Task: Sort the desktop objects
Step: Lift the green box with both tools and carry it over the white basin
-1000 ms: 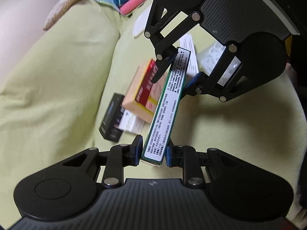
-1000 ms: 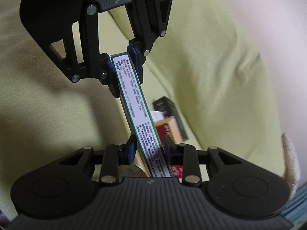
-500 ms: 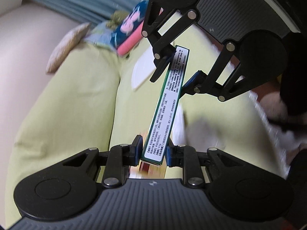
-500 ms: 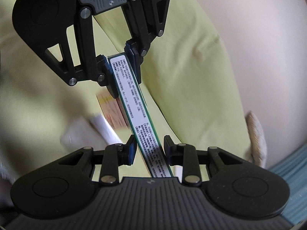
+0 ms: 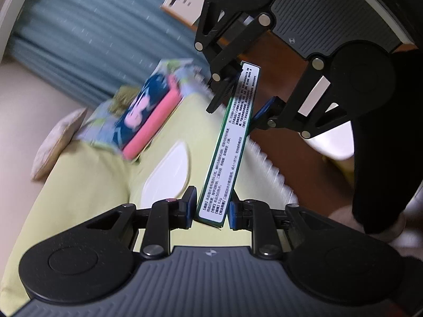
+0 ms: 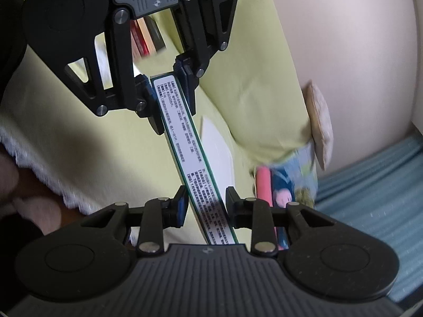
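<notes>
Your two grippers have swung the long green box (image 5: 229, 146) away from the orange carton toward the curtain side. Left gripper (image 5: 211, 208) clamps its near end. Right gripper (image 6: 203, 203) looks slightly parted around the far end, though contact is hard to judge. Box hangs above the yellow-green cloth (image 5: 87, 179).

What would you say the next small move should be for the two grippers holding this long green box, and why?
Probably open the right gripper fully and draw it back. Its fingers already stand apart from the green box, while the left gripper pinches the other end, so the box looks handed over and held clear above the yellow-green cloth.
</notes>
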Tool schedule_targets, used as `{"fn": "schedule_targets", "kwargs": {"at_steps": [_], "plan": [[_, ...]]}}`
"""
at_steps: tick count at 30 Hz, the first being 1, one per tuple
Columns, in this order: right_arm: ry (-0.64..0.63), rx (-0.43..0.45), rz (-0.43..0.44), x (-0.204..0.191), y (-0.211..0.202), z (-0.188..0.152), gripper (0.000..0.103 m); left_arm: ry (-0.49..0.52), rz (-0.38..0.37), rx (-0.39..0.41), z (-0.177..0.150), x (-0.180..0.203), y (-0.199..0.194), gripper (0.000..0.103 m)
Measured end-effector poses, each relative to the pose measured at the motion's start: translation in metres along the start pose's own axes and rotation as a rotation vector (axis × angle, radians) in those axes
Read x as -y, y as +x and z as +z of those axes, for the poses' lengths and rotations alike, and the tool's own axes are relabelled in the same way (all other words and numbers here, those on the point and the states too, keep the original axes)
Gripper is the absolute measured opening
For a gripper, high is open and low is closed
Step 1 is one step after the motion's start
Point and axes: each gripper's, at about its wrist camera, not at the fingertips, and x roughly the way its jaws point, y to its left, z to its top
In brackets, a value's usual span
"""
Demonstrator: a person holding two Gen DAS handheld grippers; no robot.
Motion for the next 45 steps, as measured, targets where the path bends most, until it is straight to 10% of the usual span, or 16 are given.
{"fn": "schedule_targets", "kwargs": {"at_steps": [19,45], "plan": [[0.097,-0.252,0.046,0.014,0.004,-0.085,0.026,0.024,-0.191,0.143,0.061,0.033,0.065,0.029],[0.382,-0.528,0.393,-0.084,0.087,-0.255,0.021,0.132,-0.619,0.02,0.088,0.179,0.262,0.033]]}}
